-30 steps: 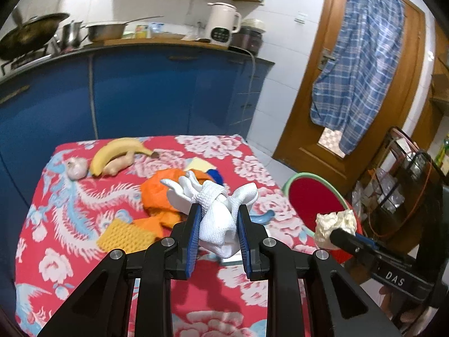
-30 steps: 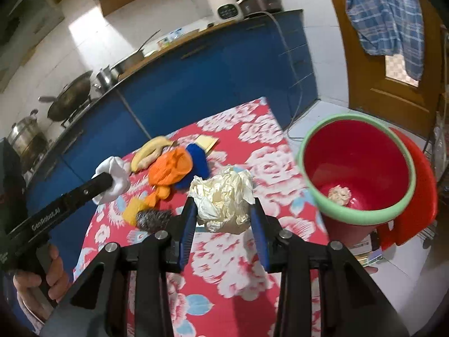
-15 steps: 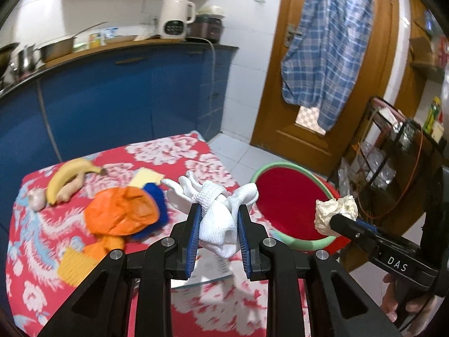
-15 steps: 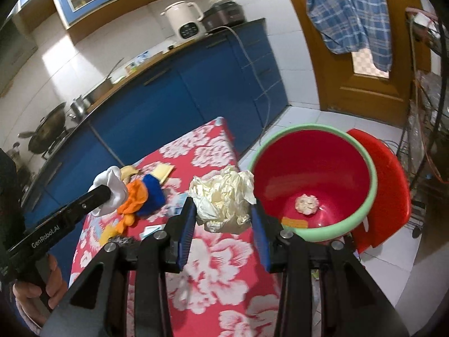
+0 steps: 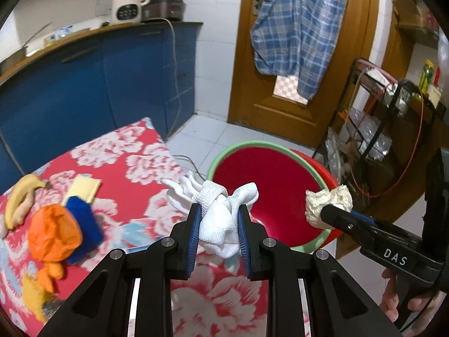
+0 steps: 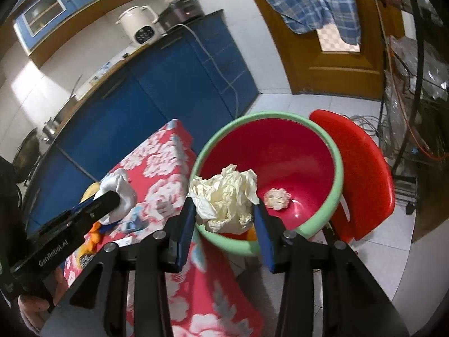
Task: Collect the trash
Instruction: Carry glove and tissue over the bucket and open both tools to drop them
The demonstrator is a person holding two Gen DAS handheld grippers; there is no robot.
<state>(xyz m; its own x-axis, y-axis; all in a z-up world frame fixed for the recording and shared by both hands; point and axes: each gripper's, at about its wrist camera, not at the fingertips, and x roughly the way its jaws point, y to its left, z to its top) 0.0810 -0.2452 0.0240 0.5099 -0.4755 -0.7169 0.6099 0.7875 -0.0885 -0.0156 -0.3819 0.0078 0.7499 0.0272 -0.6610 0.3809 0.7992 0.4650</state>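
A: Left gripper (image 5: 219, 230)?
B: Jaws clamped on a white glove (image 5: 216, 219), knit cuff and fingers sticking out the far side. It sits over the near edge of the surface (image 5: 134, 151), which has a red floral cloth, just beside the bin.

A: Right gripper (image 6: 224, 219)?
B: Jaws clamped on a crumpled cream paper wad (image 6: 224, 196). Held above the near rim of the red bin with green rim (image 6: 334, 168), partly over the opening.

A: Bin contents?
B: One small crumpled paper ball (image 6: 276, 198) on the bottom. Bin stands on the floor right against the surface's edge, with a red chair (image 6: 362, 174) touching it on the far side.

A: Readable text?
B: "DAS" on the right gripper's body in the left view. "GenRobot.AI" on the left gripper's body in the right view. Anything else is too blurred.

A: What's on the surface?
B: A banana (image 5: 19, 196), a yellow square sheet (image 5: 82, 188), a blue cloth (image 5: 84, 216), something crumpled and orange (image 5: 53, 233), and a yellow sponge (image 5: 35, 297) at the near-left edge. All well apart from the bin.

A: Background?
B: A white kettle (image 5: 126, 2) on the blue cabinet's counter, and a plaid shirt (image 5: 297, 28) hanging on the wooden door.
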